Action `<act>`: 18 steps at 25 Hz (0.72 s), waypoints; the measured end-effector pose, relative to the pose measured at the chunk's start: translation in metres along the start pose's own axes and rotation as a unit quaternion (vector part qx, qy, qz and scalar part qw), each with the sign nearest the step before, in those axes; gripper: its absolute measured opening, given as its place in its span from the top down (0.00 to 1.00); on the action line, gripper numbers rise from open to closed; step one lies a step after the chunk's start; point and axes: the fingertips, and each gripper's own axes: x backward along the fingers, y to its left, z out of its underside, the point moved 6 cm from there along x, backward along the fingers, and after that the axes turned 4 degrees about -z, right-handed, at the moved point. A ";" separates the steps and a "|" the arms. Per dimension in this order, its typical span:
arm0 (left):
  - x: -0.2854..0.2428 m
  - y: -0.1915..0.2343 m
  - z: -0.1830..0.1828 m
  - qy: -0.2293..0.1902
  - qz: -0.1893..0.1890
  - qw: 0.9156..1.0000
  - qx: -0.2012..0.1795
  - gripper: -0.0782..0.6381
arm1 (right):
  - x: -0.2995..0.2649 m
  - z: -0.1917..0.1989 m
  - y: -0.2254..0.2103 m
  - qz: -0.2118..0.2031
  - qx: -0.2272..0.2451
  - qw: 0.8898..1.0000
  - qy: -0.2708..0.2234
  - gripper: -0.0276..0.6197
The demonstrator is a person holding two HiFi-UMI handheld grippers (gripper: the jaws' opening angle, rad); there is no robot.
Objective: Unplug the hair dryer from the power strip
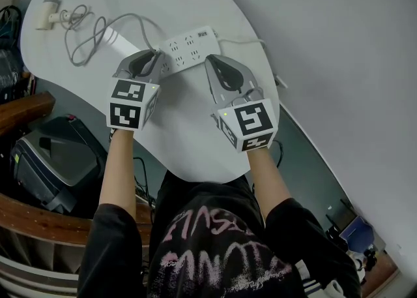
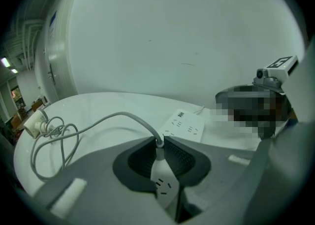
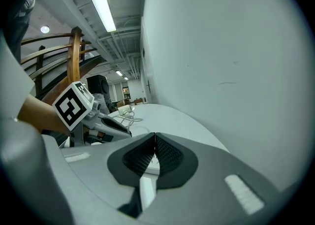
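Both grippers are low over the white table (image 1: 195, 137), one at each end of the power strip (image 1: 190, 47) (image 2: 184, 126).

Well to the left of the strip, near the table's far edge, lies the white hair dryer (image 1: 47, 13) (image 2: 33, 124). Its grey cable (image 1: 88, 36) (image 2: 113, 118) lies in loose loops beside it, then runs in one curve toward the strip's left end.

At that left end is the left gripper (image 1: 156, 57) (image 2: 158, 143). It points down at a slant, and its jaws are pinched narrow on the white plug (image 2: 158, 152) where the cable ends. The left gripper view shows the cable leaving right at the jaw tips, with socket slots on the white surface just below them. I cannot tell whether the plug is seated in the strip.

The strip lies flat and angled on the table, sockets up, between the two grippers.

At the strip's right end is the right gripper (image 1: 210, 60) (image 3: 155, 134). Its jaws are drawn together with nothing between the pads, and white shows below them through the gap. No view shows whether its tips touch the strip.

Right of the strip, the strip's own lead (image 1: 251, 41) runs off toward the table's edge by the wall.
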 end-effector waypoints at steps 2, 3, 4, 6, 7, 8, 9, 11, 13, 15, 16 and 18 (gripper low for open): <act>0.000 0.001 0.000 -0.002 -0.001 1.000 -0.002 0.82 | -0.002 -0.001 0.001 -0.003 0.002 1.000 0.002 0.92; 0.000 0.002 0.000 -0.003 -0.002 1.000 -0.004 0.82 | -0.003 -0.001 0.002 -0.005 0.003 1.000 0.004 0.92; -0.001 0.002 0.000 -0.004 -0.002 1.000 -0.004 0.82 | -0.004 -0.001 0.002 -0.007 0.004 1.000 0.006 0.92; -0.001 0.003 0.000 -0.005 -0.002 1.000 -0.005 0.82 | -0.007 0.000 0.003 -0.010 0.006 1.000 0.011 0.91; -0.001 0.003 0.000 -0.006 -0.002 1.000 -0.006 0.82 | -0.008 0.000 0.004 -0.012 0.008 1.000 0.013 0.91; -0.001 0.003 0.000 -0.006 -0.001 1.000 -0.006 0.82 | -0.010 0.000 0.004 -0.014 0.011 1.000 0.016 0.91; -0.001 0.003 0.000 -0.005 -0.001 1.000 -0.006 0.82 | -0.011 0.000 0.005 -0.017 0.015 1.000 0.019 0.91; -0.002 0.003 0.000 -0.006 -0.002 1.000 -0.008 0.82 | -0.015 0.000 0.006 -0.024 0.023 0.999 0.027 0.90; -0.003 0.003 0.000 -0.006 -0.002 1.000 -0.010 0.82 | -0.018 0.000 0.007 -0.031 0.031 0.998 0.037 0.89; -0.002 0.003 0.000 -0.006 -0.001 1.000 -0.011 0.82 | -0.022 0.000 0.007 -0.036 0.038 0.998 0.046 0.87; -0.002 0.003 0.001 -0.005 -0.001 1.000 -0.011 0.82 | -0.023 0.000 0.007 -0.038 0.041 0.997 0.050 0.87; -0.002 0.003 0.001 -0.006 0.000 1.000 -0.010 0.82 | -0.025 -0.001 0.008 -0.041 0.046 0.997 0.055 0.86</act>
